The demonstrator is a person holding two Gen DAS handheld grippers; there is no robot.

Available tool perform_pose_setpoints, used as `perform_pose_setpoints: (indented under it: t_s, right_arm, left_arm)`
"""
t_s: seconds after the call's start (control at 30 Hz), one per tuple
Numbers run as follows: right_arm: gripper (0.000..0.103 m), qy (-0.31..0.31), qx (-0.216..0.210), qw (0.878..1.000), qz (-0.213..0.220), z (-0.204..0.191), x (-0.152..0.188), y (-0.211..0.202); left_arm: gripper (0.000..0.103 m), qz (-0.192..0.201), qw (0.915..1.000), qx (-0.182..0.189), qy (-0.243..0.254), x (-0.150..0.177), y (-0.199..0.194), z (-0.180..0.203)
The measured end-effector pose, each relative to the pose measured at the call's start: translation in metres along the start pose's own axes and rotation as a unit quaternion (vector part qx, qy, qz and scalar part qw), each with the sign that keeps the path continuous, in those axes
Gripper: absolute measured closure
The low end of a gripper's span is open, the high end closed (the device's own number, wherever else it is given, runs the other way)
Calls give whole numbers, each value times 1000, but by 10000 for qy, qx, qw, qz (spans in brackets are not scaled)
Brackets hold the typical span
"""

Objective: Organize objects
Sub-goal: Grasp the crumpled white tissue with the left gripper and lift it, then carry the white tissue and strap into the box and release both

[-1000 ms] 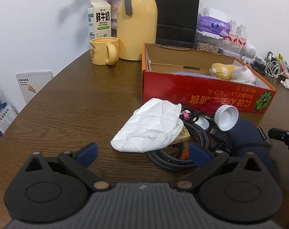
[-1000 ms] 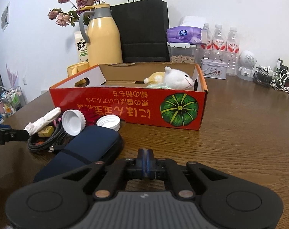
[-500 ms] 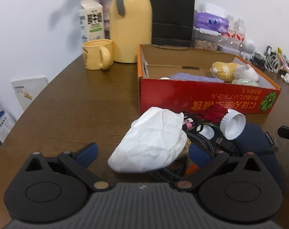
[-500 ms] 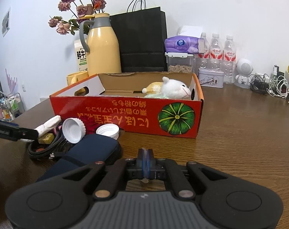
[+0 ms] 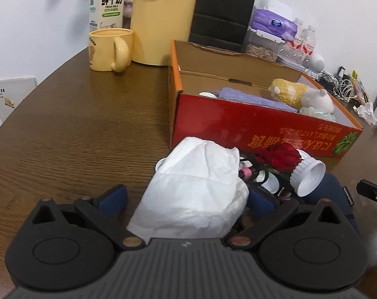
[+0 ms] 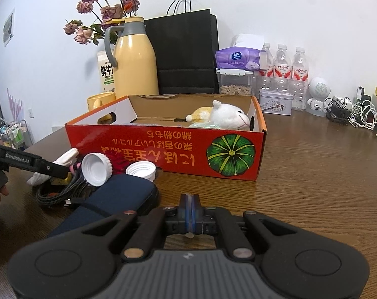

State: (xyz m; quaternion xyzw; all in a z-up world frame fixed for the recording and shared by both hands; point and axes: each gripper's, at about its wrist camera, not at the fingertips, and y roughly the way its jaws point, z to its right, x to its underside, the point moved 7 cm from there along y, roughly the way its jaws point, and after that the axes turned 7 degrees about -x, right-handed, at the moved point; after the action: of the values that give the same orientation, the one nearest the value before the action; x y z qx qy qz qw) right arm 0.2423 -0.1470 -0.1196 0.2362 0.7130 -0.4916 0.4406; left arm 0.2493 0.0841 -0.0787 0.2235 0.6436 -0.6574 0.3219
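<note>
A crumpled white tissue (image 5: 196, 199) lies on top of a pile in front of the red cardboard box (image 5: 250, 129). My left gripper (image 5: 186, 196) is open, with one blue finger on either side of the tissue. The pile also holds a red fabric rose (image 5: 280, 155), a white cap (image 5: 308, 177), a braided black cable (image 6: 61, 191) and a dark blue pouch (image 6: 118, 199). In the right wrist view a finger of the left gripper (image 6: 46, 167) reaches in over the pile. My right gripper (image 6: 189, 209) is shut and empty, low over the table beside the pouch.
Plush toys (image 6: 225, 117) and a purple cloth (image 5: 245, 97) lie inside the box. Behind it stand a yellow mug (image 5: 111, 49), a yellow thermos (image 5: 163, 20), a milk carton (image 5: 108, 5), a black paper bag (image 6: 186, 54) and water bottles (image 6: 283, 67). Tangled chargers (image 6: 350, 114) sit far right.
My left gripper has moved forward and down onto the pile, so the tissue now sits between its open fingers. The right gripper has kept still.
</note>
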Motion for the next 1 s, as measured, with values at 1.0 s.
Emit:
perform_pose_setpoints:
  t_s: [1.0]
  right_arm:
    - [102, -219, -28, 9988, 426, -10, -20, -21]
  left_arm:
    - [31, 1282, 9916, -147, 40, -29, -72, 21]
